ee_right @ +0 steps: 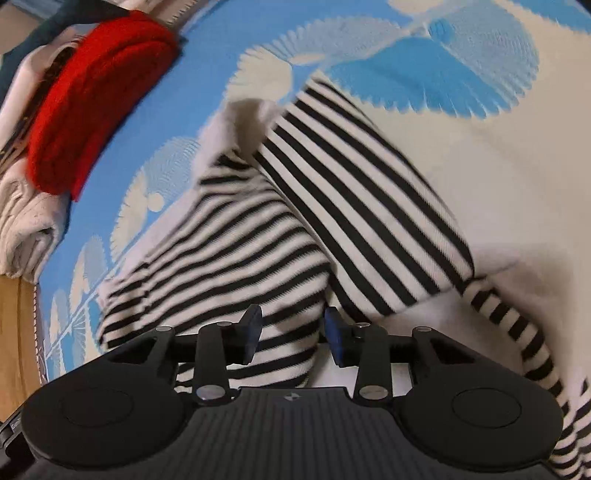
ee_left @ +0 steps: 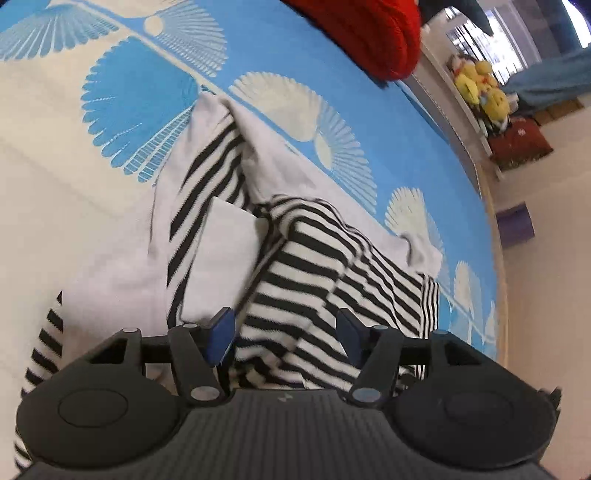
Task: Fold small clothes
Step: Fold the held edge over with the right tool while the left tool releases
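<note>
Left wrist view first: at the bottom of the frame the left gripper [ee_left: 286,341] hangs over a black-and-white striped garment [ee_left: 317,266], its blue-padded jaws standing wide apart. Striped cloth shows in the gap between them, but the pads press on nothing that I can see. Just beyond, toward the middle of the frame, the garment lies rumpled, with a white panel [ee_left: 225,254] folded over part of it and a white sleeve-like piece reaching up toward the centre. All of it rests on a bedspread [ee_left: 129,110] printed with blue and cream fan shapes. Farther off, at the top of the frame, sits a red knit item [ee_left: 373,33], and in the upper right corner a shelf holds yellow plush toys [ee_left: 480,88].

Right wrist view next: low in the frame the right gripper [ee_right: 291,338] points down at the same striped garment [ee_right: 332,192]. Its jaws are partly open, narrower than the other pair, with a fold of striped cloth lying between them; whether the pads touch it I cannot tell. Past the fingers, a striped sleeve runs diagonally from the upper middle to the right. At the upper left, the red knit item [ee_right: 96,92] lies on a pile of pale folded clothes [ee_right: 26,214].
</note>
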The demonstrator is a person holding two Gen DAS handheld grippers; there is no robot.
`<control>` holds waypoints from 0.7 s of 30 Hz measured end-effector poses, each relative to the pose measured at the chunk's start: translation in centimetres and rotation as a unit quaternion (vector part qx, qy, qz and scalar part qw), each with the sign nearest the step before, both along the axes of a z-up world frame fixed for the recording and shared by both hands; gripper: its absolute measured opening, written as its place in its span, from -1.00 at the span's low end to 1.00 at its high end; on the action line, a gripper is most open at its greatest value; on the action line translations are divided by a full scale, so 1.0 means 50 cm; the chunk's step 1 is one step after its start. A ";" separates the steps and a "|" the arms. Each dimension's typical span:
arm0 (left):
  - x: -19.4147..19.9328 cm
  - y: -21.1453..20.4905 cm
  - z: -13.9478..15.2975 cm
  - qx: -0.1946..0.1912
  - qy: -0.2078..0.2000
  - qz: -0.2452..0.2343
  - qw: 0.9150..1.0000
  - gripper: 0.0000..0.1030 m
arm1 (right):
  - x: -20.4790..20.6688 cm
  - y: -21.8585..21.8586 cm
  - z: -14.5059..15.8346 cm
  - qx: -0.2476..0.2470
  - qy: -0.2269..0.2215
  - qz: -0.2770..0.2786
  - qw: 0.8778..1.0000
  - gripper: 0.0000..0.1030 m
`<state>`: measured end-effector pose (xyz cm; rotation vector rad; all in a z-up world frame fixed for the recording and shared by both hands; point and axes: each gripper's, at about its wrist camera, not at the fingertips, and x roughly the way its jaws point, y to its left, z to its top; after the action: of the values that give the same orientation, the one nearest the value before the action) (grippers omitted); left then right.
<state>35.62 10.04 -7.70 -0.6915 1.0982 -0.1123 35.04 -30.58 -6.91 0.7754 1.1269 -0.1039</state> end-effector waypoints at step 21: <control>0.106 -0.018 -0.016 0.082 0.001 -0.030 0.996 -0.91 | 0.000 -0.031 0.042 -0.015 -0.081 -0.055 0.995 -0.99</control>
<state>40.93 9.17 -8.51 -0.5116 1.1161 -0.0710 35.05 -32.11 -4.79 0.8043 0.9272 -0.1485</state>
